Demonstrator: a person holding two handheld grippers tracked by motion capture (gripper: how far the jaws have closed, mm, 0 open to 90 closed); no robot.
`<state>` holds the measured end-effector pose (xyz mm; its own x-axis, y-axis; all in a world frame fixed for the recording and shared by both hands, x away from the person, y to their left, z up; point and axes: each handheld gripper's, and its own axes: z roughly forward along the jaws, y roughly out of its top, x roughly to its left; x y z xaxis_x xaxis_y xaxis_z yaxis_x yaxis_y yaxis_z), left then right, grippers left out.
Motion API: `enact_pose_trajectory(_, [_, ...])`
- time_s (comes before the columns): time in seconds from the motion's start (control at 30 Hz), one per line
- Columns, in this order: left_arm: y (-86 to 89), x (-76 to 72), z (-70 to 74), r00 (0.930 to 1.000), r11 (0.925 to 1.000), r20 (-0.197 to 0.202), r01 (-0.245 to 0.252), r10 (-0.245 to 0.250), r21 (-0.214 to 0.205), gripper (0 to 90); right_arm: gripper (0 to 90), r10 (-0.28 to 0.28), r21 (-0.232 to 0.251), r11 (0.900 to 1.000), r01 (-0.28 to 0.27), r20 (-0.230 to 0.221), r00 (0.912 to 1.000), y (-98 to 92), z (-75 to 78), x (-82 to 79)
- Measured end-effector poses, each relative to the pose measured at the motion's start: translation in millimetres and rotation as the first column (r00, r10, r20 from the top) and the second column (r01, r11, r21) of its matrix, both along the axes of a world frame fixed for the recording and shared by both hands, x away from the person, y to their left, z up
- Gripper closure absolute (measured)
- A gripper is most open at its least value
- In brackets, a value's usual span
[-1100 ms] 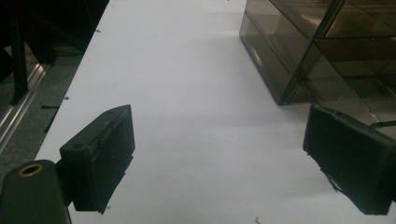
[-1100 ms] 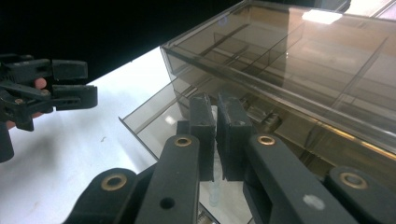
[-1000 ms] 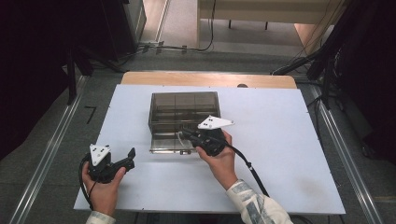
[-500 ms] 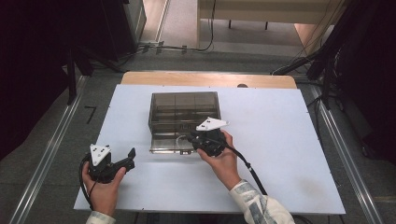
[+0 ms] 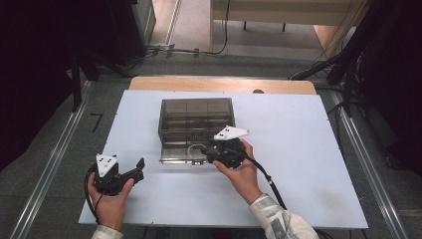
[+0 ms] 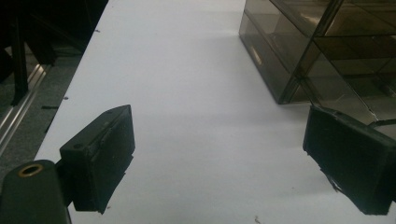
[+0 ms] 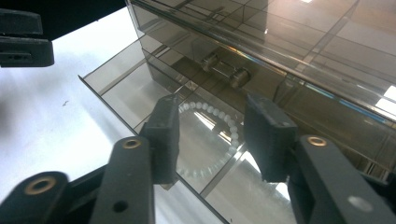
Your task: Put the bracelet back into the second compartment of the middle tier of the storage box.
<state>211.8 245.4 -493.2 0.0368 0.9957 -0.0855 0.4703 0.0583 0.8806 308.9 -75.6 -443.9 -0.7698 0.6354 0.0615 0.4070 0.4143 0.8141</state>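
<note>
Where drawer [image 7: 140, 88] gapes, bead bracelet [image 7: 212, 140].

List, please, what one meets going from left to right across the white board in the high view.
Left claw, held in the person's left hand → smoked clear drawer box → right claw at the box's front, where a bead bracelet lies → bare white board.

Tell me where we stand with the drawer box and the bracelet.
Done: the bottom drawer of the smoked acrylic drawer box is pulled out, and a white bead bracelet lies in it. In hand: the right gripper hovers open over the bracelet, gripping nothing. The left gripper waits open on the white table. Left: whatever follows, a pick or a closing push.
</note>
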Motion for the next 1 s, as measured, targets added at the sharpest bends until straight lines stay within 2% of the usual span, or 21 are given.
enact_pose_trajectory(0.2, [-0.1,0.2,-0.6,1.0000,1.0000,-0.003,0.000,0.001,0.002,9.7,46.1,-0.004,0.002,1.0000,0.004,0.007,1.0000,-6.1,0.7,-2.9])
enact_pose_trajectory(0.47, [-0.9,0.1,-0.4,1.0000,1.0000,-0.007,0.001,-0.001,0.007,9.7,32.5,-0.032,0.010,0.9994,0.032,0.015,0.9994,-19.0,2.9,-7.6])
enact_pose_trajectory(1.0, [-2.6,0.6,-0.6,1.0000,0.9999,-0.006,0.003,-0.002,0.011,9.7,17.3,-0.112,0.030,0.9933,0.112,0.000,0.9937,-63.2,5.6,-12.4])
